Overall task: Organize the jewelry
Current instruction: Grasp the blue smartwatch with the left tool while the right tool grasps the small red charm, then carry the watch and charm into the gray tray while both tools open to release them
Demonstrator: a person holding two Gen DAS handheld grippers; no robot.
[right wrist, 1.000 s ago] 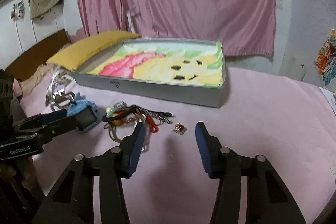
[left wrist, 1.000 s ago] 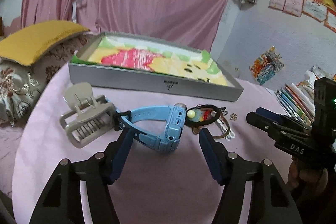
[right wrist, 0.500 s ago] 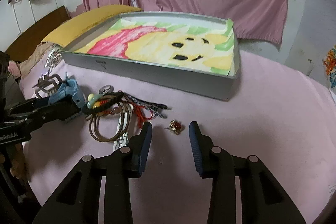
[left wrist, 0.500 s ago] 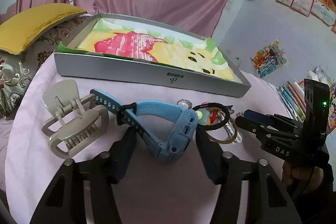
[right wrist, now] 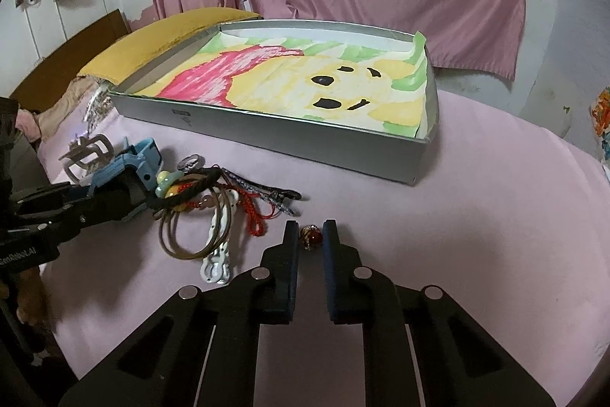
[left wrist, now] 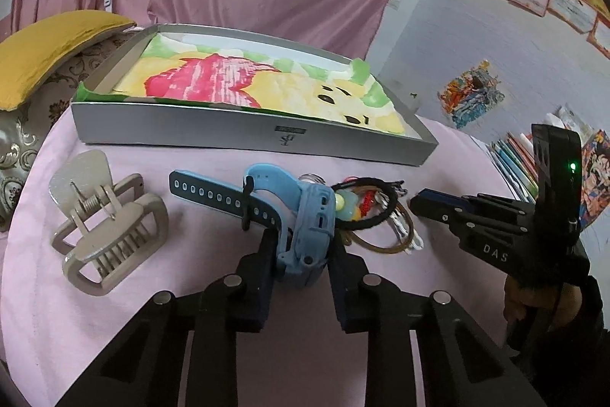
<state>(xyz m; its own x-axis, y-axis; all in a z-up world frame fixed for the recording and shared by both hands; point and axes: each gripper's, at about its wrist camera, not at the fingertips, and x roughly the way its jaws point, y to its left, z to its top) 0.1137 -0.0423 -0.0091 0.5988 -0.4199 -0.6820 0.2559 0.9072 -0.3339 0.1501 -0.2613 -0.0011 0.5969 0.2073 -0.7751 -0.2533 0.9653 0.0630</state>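
Observation:
My left gripper (left wrist: 301, 246) is shut on the blue watch (left wrist: 309, 227), its case between the pads on the pink cloth; the dark strap (left wrist: 213, 197) trails left. The watch also shows in the right wrist view (right wrist: 133, 163). My right gripper (right wrist: 310, 235) has its jaws narrowly apart around a small red-and-gold brooch (right wrist: 312, 237) on the cloth; I cannot tell whether the pads touch it. A tangle of bracelets, bangles and cords (right wrist: 213, 208) lies between the two. The silver box (right wrist: 305, 140) with a drawn paper lining stands behind.
A beige hair claw clip (left wrist: 106, 235) lies left of the watch. A yellow cushion (left wrist: 49, 52) sits at the far left. Books and papers (left wrist: 522, 159) lie at the right table edge. A pink curtain hangs behind.
My left gripper moved forward and closed on the blue watch case. My right gripper moved forward and down, narrowing its jaws around the brooch.

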